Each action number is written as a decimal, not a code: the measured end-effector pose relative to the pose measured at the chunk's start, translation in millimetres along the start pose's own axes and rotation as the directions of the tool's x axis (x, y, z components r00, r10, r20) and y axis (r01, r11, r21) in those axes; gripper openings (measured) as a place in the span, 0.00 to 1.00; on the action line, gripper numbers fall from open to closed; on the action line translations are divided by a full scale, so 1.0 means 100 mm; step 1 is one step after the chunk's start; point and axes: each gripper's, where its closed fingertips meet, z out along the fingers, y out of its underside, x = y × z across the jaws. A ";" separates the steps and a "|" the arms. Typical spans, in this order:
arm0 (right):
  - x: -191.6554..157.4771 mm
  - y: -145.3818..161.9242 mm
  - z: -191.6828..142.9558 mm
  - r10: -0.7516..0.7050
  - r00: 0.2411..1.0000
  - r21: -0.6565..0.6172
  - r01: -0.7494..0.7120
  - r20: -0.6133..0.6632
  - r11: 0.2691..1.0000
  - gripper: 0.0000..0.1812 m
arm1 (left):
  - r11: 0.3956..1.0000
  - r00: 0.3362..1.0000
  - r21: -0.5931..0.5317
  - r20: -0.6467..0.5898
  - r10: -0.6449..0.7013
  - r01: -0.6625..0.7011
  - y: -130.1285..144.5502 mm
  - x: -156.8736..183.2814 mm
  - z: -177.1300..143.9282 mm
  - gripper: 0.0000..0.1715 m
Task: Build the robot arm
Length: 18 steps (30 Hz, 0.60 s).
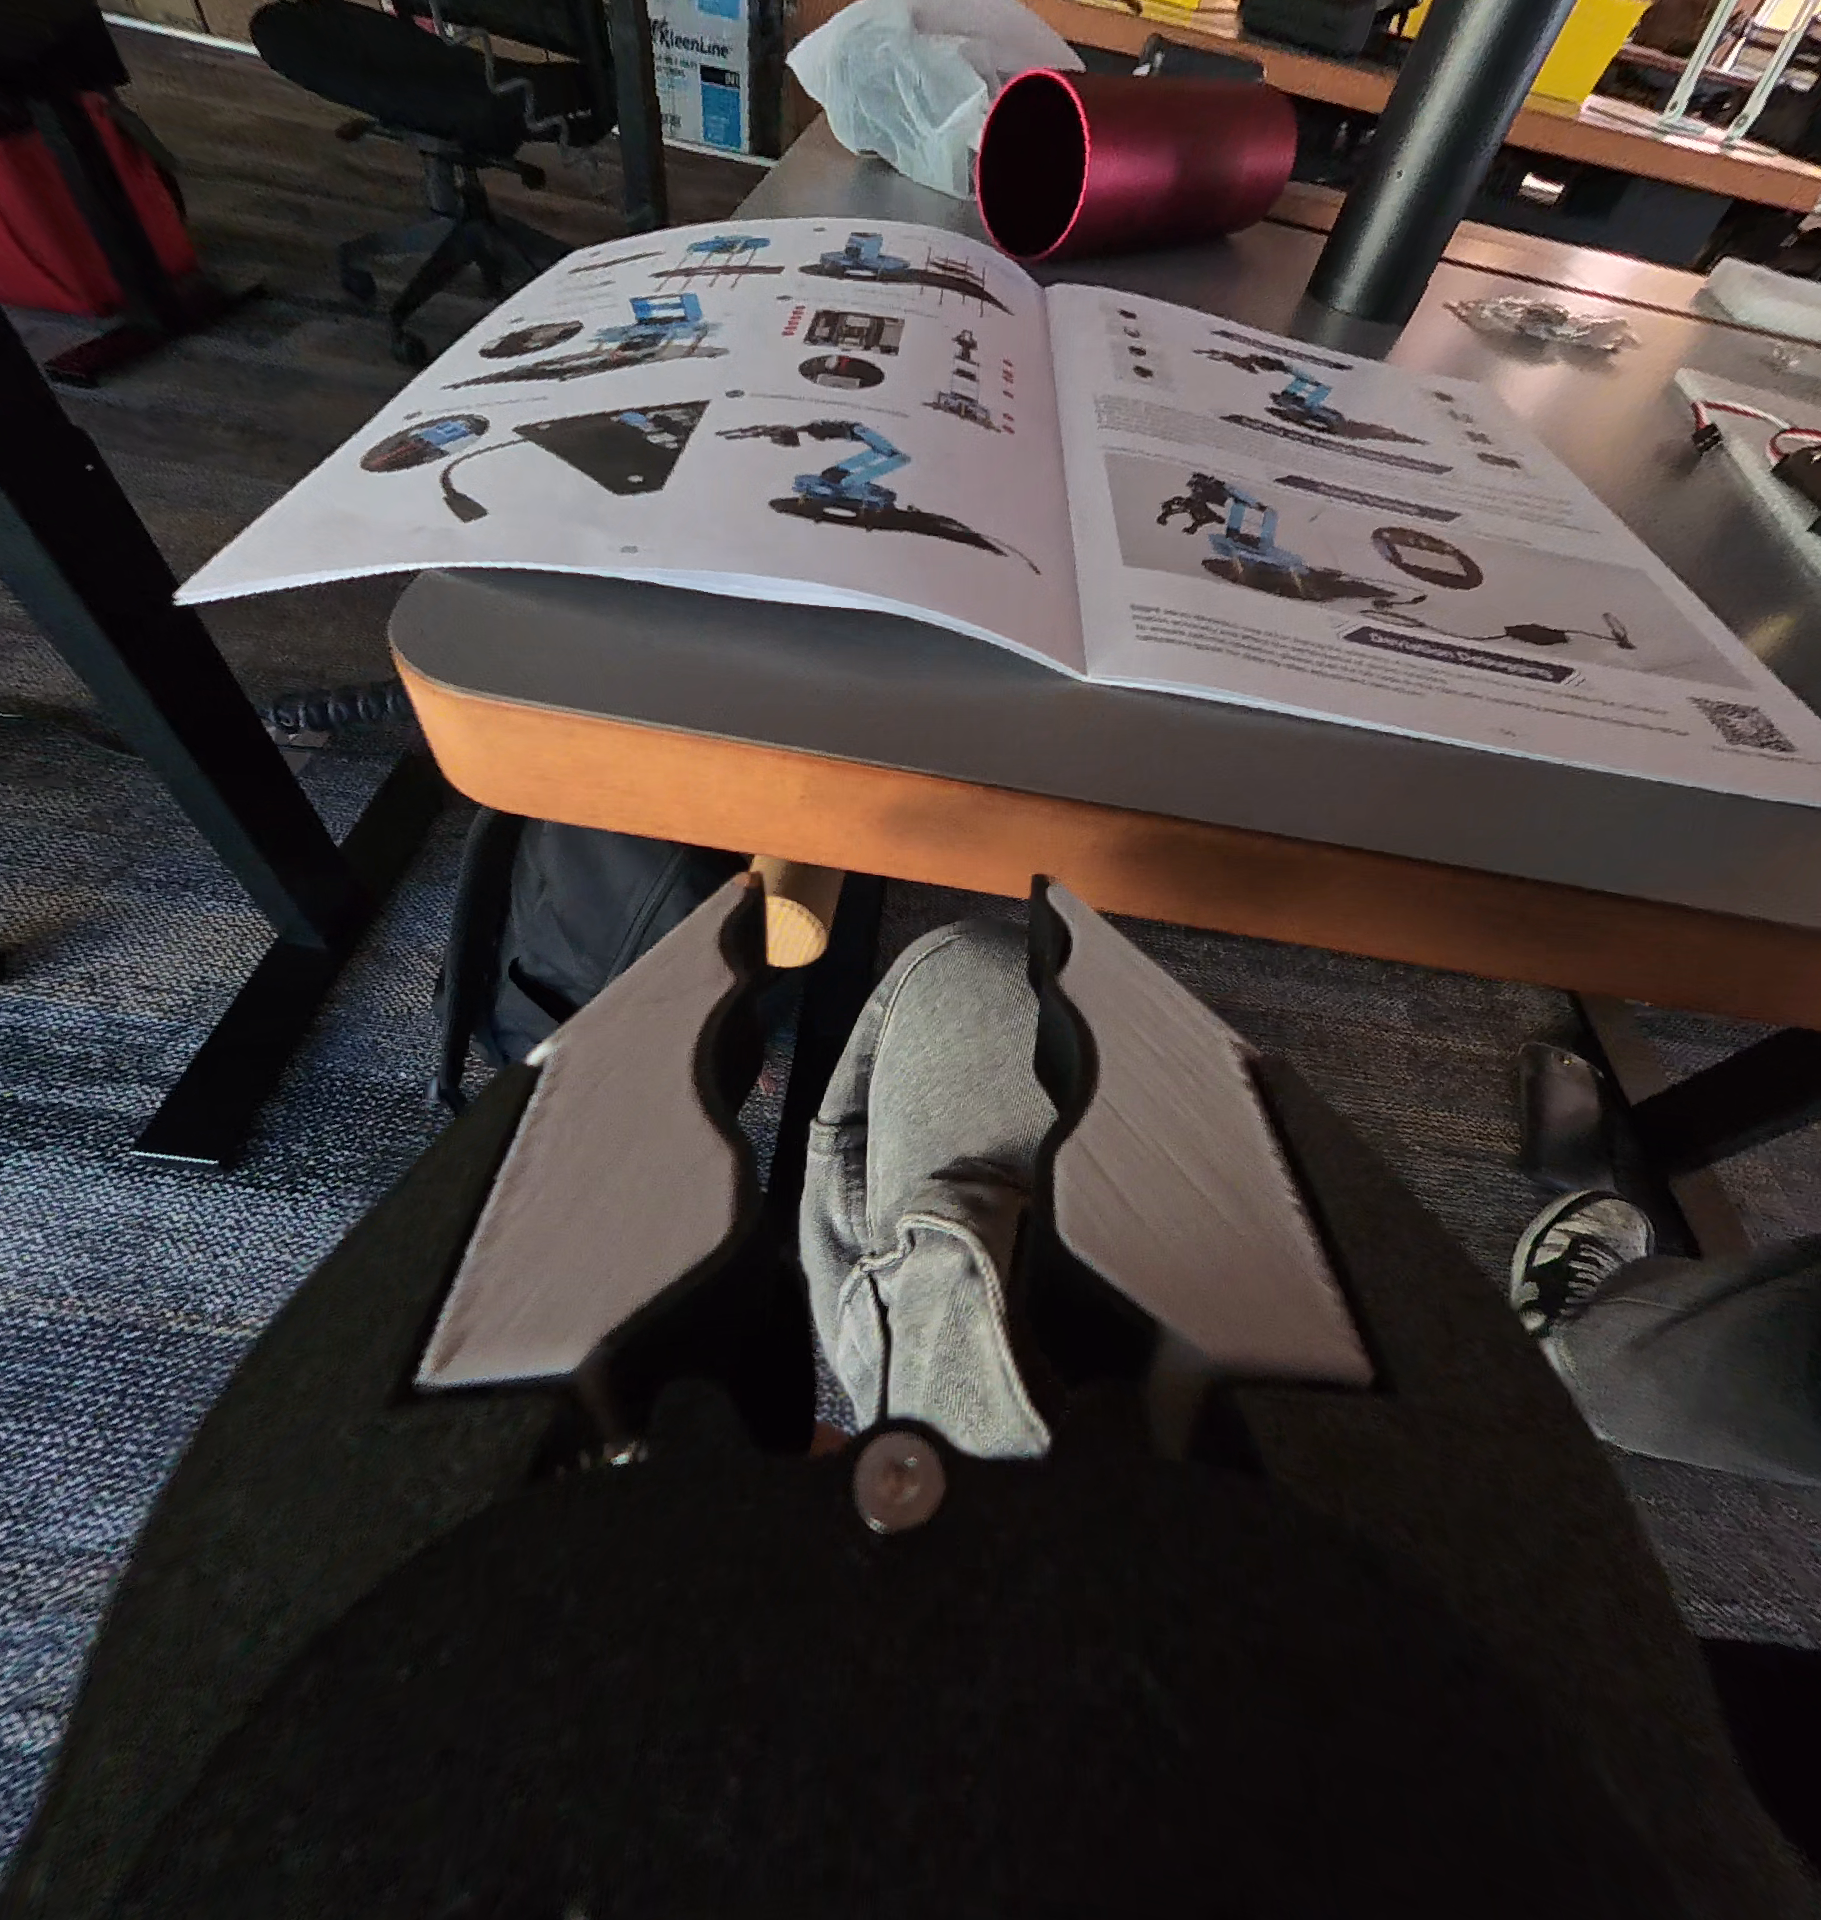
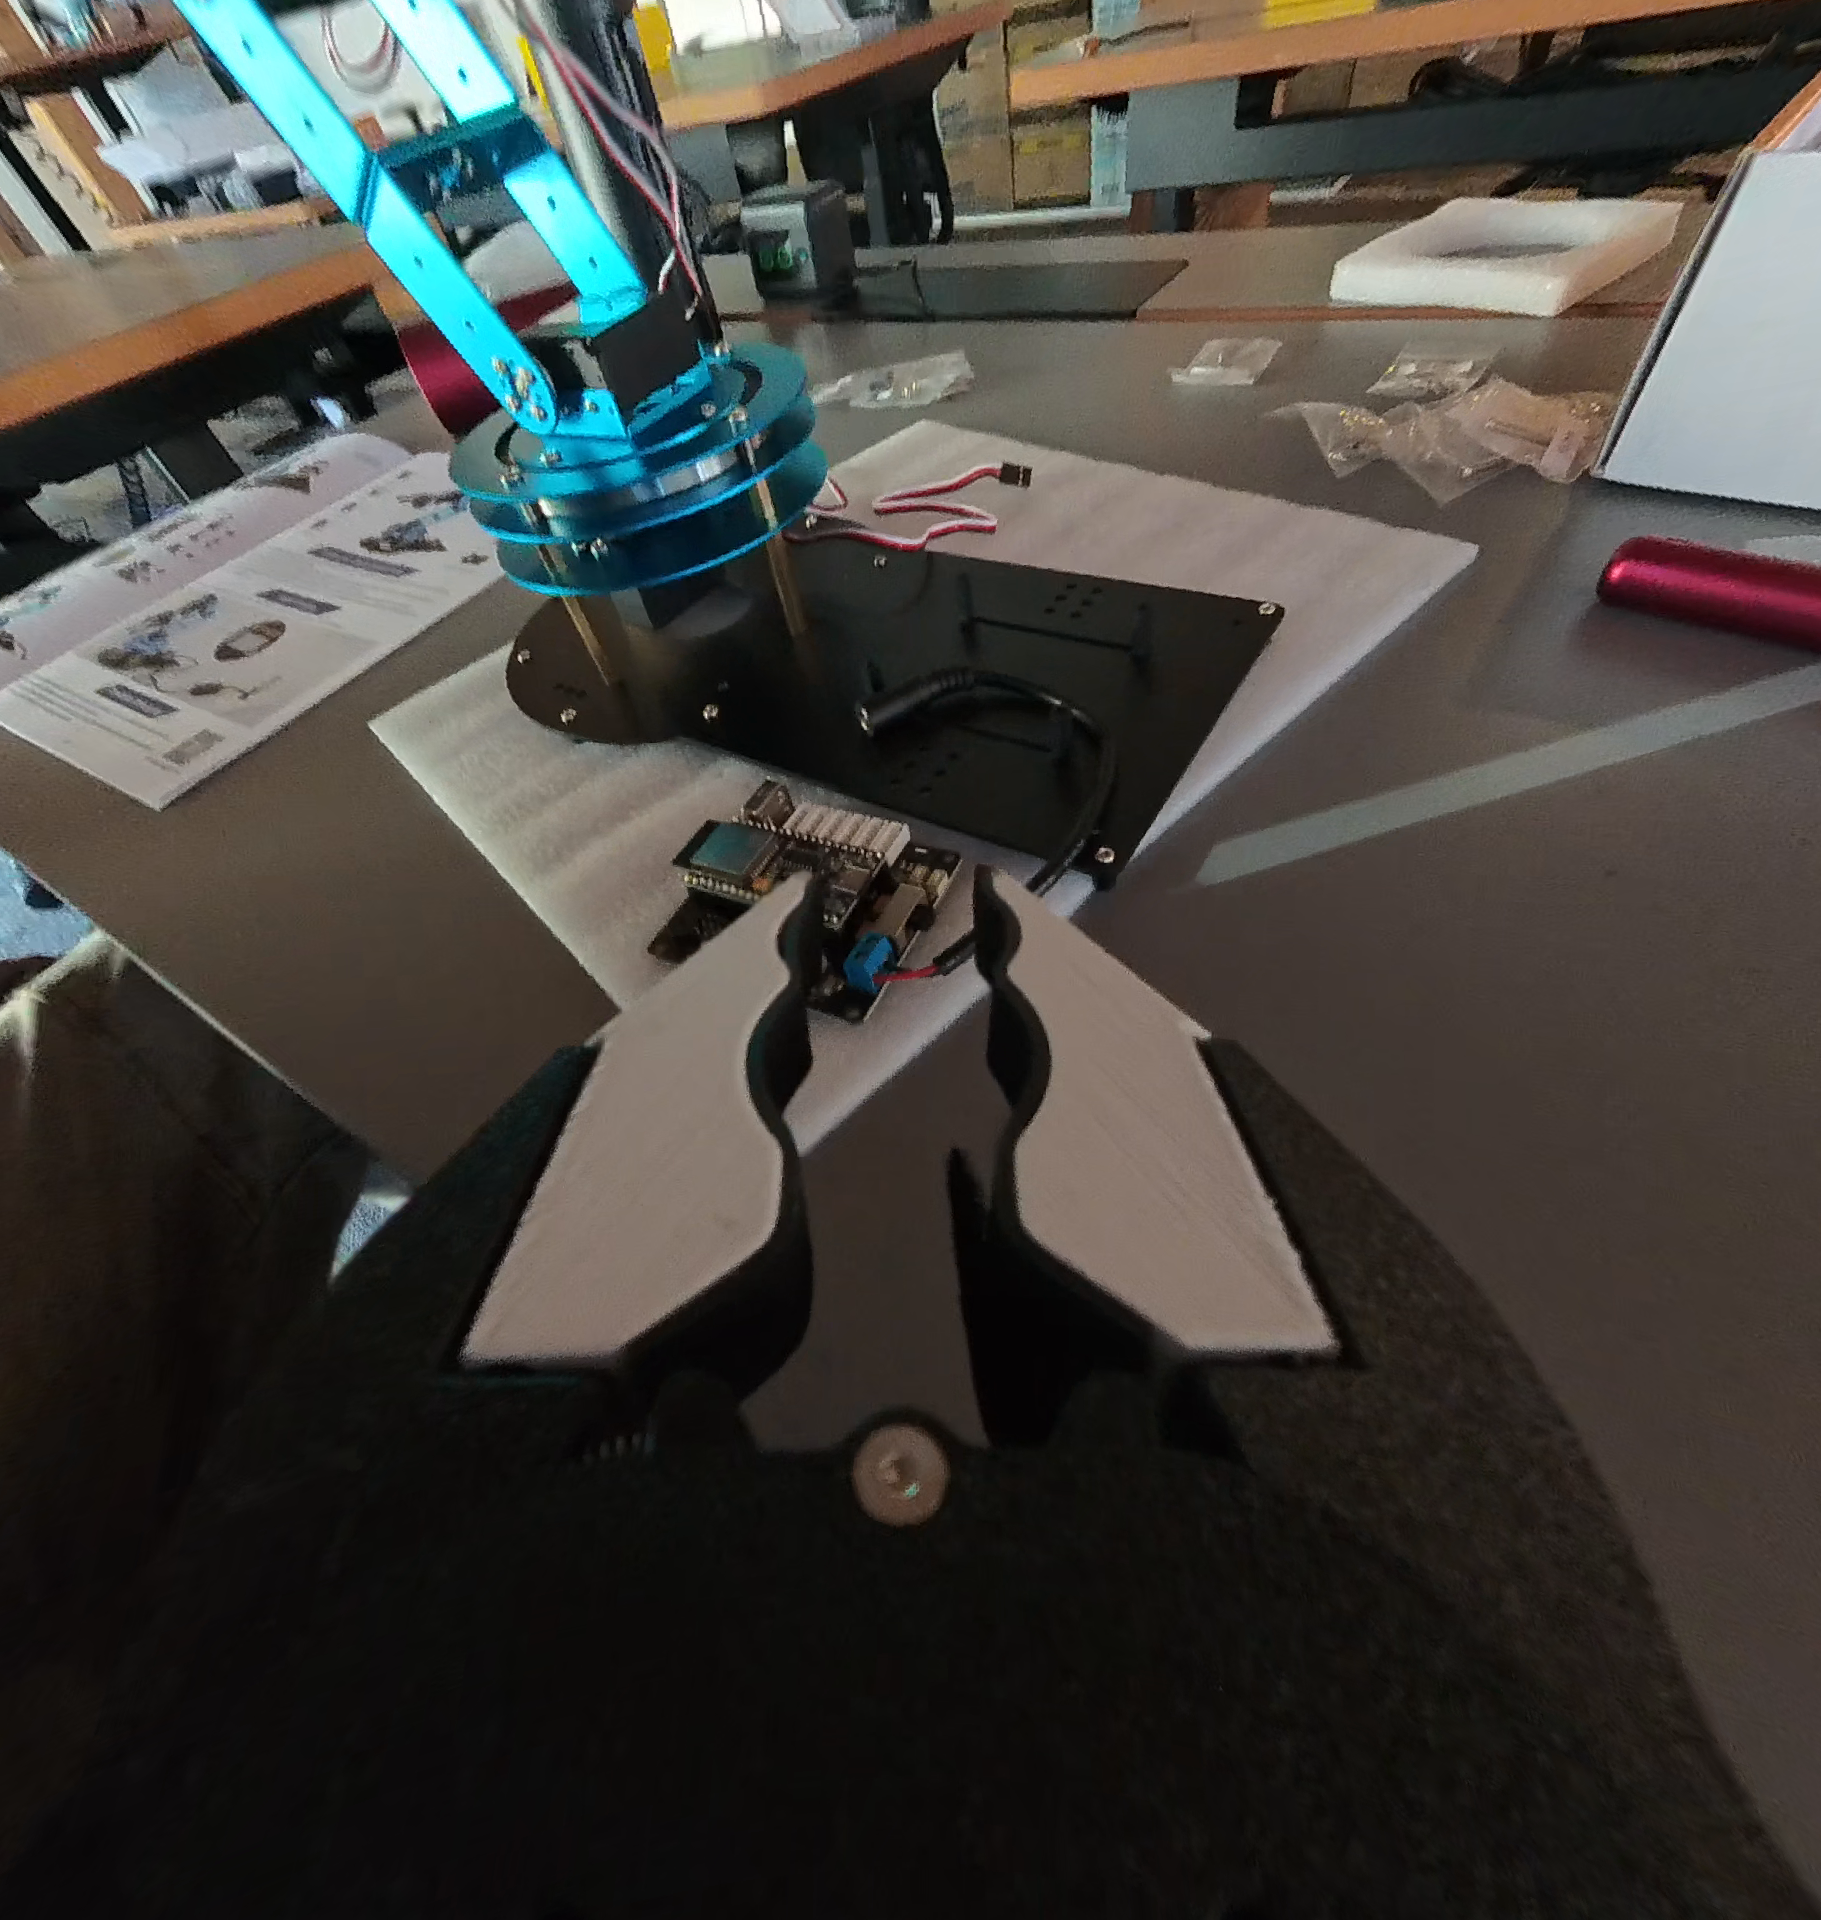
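Observation:
My left gripper [image 1: 890, 899] is open and empty, held below the front edge of the grey table [image 1: 885, 717], over a person's grey trouser leg [image 1: 927, 1164]. An open instruction booklet [image 1: 989, 457] lies on the table above it, its left page overhanging the corner. My right gripper [image 2: 890, 883] is open and empty, its tips just above a black circuit board [image 2: 818, 883] lying on a white foam sheet [image 2: 532, 779]. Behind the board stands a blue robot arm kit [image 2: 636, 468] on a black baseplate [image 2: 989, 665]. The booklet also shows in the right wrist view [image 2: 210, 613].
A dark red tube [image 1: 1134, 161] lies on its side behind the booklet, beside a black pole [image 1: 1425, 156]. In the right wrist view, a red cylinder [image 2: 1737, 608], a white box [image 2: 1758, 343] and several small bags of parts [image 2: 1436, 426] sit at right. A shoe [image 1: 1576, 1247] rests on the carpet. Across from one pair of fingers to the other is roughly 60 centimetres. Between my right fingertips and the blue robot arm kit [image 2: 636, 468] there is roughly 20 centimetres.

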 end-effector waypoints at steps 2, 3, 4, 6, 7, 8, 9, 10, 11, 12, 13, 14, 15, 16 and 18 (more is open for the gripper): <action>-0.02 0.01 0.05 0.044 0.999 0.009 -0.044 0.029 0.999 0.14 | 1.000 1.000 0.006 0.016 0.015 -0.015 -0.02 -0.03 0.00 0.29; -0.01 0.05 0.07 0.062 0.997 -0.017 -0.061 0.037 0.998 0.14 | 1.000 1.000 0.011 0.022 0.021 -0.021 -0.03 -0.03 0.01 0.29; 0.02 0.08 0.07 0.076 0.997 -0.032 -0.075 0.030 0.997 0.14 | 1.000 0.999 0.015 0.024 0.026 -0.027 -0.05 -0.03 0.02 0.29; 0.06 0.07 0.05 0.097 0.995 -0.029 -0.096 0.025 0.995 0.14 | 0.999 0.999 0.019 0.026 0.044 -0.045 -0.07 -0.02 0.05 0.29; 0.08 0.05 0.04 0.088 0.996 -0.023 -0.088 0.014 0.996 0.14 | 0.998 0.998 0.024 0.030 0.060 -0.061 -0.09 -0.02 0.06 0.29; 0.10 0.03 0.02 0.080 0.997 -0.016 -0.080 -0.001 0.997 0.14 | 0.996 0.996 0.031 0.039 0.077 -0.078 -0.12 -0.02 0.07 0.29; 0.12 0.00 0.01 0.080 0.997 -0.006 -0.080 -0.011 0.997 0.14 | 0.995 0.995 0.036 0.048 0.087 -0.089 -0.14 -0.03 0.08 0.29; 0.13 -0.05 -0.01 0.086 0.996 0.007 -0.086 -0.012 0.996 0.14 | 0.995 0.995 0.043 0.050 0.087 -0.089 -0.17 -0.04 0.09 0.29; 0.14 -0.11 -0.02 0.094 0.996 0.027 -0.093 -0.012 0.995 0.14 | 0.995 0.996 0.051 0.045 0.082 -0.084 -0.20 -0.04 0.10 0.29; 0.15 -0.16 -0.03 0.099 0.995 0.047 -0.099 -0.014 0.994 0.14 | 0.995 0.996 0.061 0.042 0.074 -0.077 -0.24 -0.05 0.11 0.29; 0.16 -0.20 -0.03 0.103 0.995 0.061 -0.102 -0.014 0.993 0.14 | 0.995 0.997 0.075 0.048 0.066 -0.069 -0.28 -0.08 0.12 0.29; 0.18 -0.22 -0.02 0.105 0.994 0.069 -0.104 -0.016 0.992 0.14 | 0.994 0.997 0.089 0.057 0.057 -0.062 -0.32 -0.12 0.13 0.29; 0.20 -0.22 -0.01 0.108 0.994 0.070 -0.106 -0.020 0.992 0.14 | 0.993 0.997 0.108 0.063 0.046 -0.053 -0.37 -0.16 0.13 0.29; 0.22 -0.20 0.01 0.104 0.994 0.068 -0.102 -0.024 0.992 0.14 | 0.990 0.997 0.131 0.071 0.034 -0.043 -0.43 -0.20 0.14 0.29; 0.28 -0.11 0.05 0.115 0.992 0.055 -0.112 -0.048 0.992 0.14 | 0.985 0.996 0.173 0.084 0.006 -0.020 -0.55 -0.30 0.15 0.28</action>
